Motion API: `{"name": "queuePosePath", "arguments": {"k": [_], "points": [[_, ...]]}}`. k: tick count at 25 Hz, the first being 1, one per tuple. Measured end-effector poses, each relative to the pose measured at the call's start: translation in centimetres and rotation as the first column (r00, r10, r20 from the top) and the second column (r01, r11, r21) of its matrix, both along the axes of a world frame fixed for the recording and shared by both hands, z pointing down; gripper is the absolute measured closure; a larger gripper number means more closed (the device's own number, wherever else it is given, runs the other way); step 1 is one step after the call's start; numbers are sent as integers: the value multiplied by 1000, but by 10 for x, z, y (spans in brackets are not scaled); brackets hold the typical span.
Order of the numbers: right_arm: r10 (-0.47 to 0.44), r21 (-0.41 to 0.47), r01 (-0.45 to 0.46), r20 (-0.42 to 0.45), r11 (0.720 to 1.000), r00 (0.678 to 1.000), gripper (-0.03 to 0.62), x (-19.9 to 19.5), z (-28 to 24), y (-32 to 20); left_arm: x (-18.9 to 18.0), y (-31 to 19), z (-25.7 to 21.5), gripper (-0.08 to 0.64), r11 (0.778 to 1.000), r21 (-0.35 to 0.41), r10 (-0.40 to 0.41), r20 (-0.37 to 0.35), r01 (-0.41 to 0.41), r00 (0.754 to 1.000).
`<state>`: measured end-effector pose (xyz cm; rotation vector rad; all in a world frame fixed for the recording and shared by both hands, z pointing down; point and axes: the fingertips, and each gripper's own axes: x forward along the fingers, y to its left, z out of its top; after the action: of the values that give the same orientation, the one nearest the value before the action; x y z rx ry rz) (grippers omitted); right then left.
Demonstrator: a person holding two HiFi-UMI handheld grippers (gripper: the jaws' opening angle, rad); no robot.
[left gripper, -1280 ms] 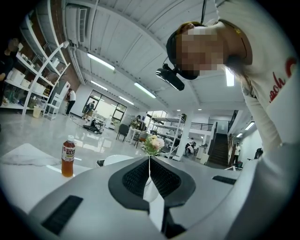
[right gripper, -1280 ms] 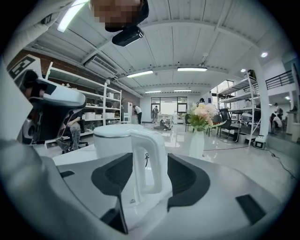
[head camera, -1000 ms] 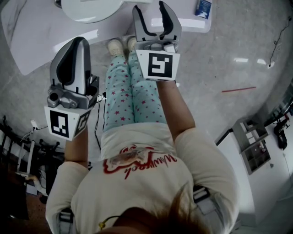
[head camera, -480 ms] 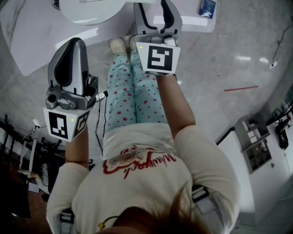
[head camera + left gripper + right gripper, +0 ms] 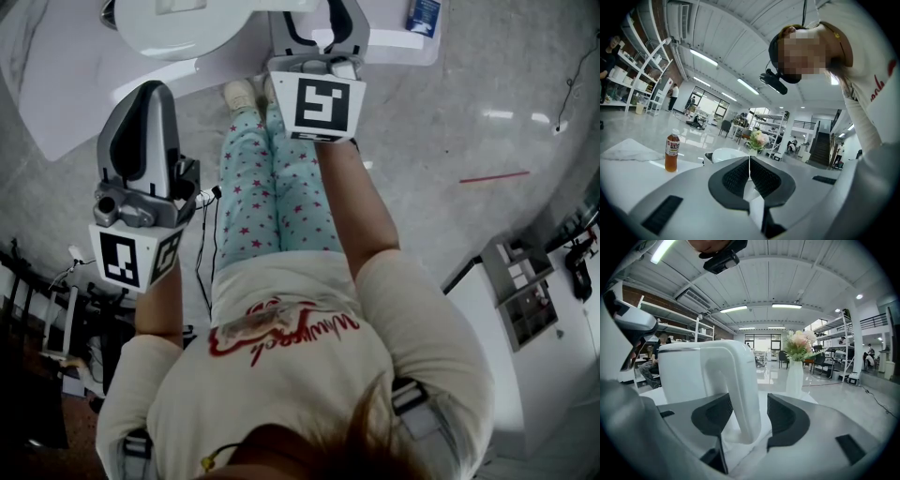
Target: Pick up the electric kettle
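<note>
The white electric kettle (image 5: 178, 21) stands on the white table (image 5: 66, 80) at the top of the head view. In the right gripper view its body (image 5: 686, 373) fills the left and its curved handle (image 5: 738, 390) stands between the two jaws. My right gripper (image 5: 749, 405) is open, with the jaws on either side of the handle and a gap on the right side. It reaches over the table edge (image 5: 315, 26). My left gripper (image 5: 141, 141) hangs back over the floor, left of the person's legs. Its jaws are shut together with nothing in them (image 5: 750, 169).
A tea bottle (image 5: 671, 151) stands on the table to the left, with the kettle (image 5: 723, 154) and a vase of flowers (image 5: 757, 139) beyond the left jaws. The flower vase (image 5: 795, 376) stands right of the kettle. A small blue box (image 5: 423, 15) lies at the table's right end.
My right gripper has moved forward over the table edge toward the kettle. The left gripper has stayed almost in place.
</note>
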<state>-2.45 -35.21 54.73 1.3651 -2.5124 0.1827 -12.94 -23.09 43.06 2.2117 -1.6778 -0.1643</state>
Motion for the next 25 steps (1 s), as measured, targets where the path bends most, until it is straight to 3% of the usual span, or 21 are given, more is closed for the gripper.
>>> {"name": "queuePosePath", "arguments": {"k": [19,25], "points": [[25,-31,-26,-57,999,998,374,-9,20,-28,-16,1,17,546,997,-77,-5,-11,4,1000],[26,-24,-27,-77,999,997,374,-8,23,-32,-14,-2,15,546,997,-72,-2,-16,1,1000]]}}
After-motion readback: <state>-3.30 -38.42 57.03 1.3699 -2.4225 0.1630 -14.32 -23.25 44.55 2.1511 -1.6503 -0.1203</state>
